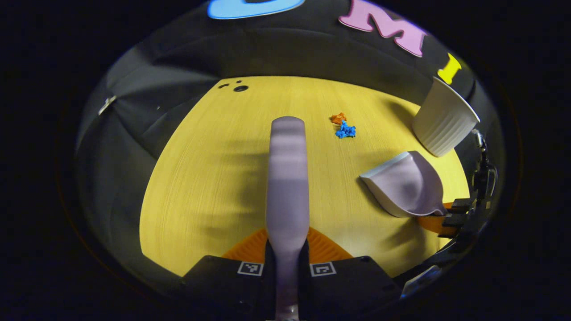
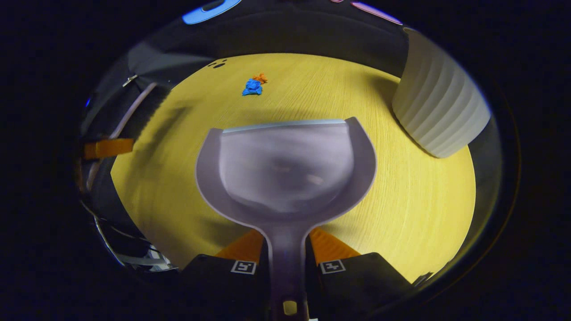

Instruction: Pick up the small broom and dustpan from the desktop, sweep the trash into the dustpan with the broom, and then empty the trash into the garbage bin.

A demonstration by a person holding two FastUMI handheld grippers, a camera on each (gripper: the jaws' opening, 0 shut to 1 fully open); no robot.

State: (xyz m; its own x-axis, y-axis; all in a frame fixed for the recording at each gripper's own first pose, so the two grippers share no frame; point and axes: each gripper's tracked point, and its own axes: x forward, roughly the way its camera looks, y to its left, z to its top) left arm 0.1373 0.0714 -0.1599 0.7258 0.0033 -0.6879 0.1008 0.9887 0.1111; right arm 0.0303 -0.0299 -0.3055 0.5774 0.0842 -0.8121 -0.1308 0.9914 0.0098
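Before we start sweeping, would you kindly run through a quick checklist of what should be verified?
1. Broom clamped in left claw: ok.
2. Dustpan handle clamped in right claw: ok.
3. Trash, blue scrap and orange scrap, together on desk: ok.
4. Dustpan mouth facing trash: ok.
5. Dustpan lip on desk: cannot tell.
6. Bin upright beside dustpan: ok.

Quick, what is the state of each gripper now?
Left gripper: closed on the broom handle.
Right gripper: closed on the dustpan handle.
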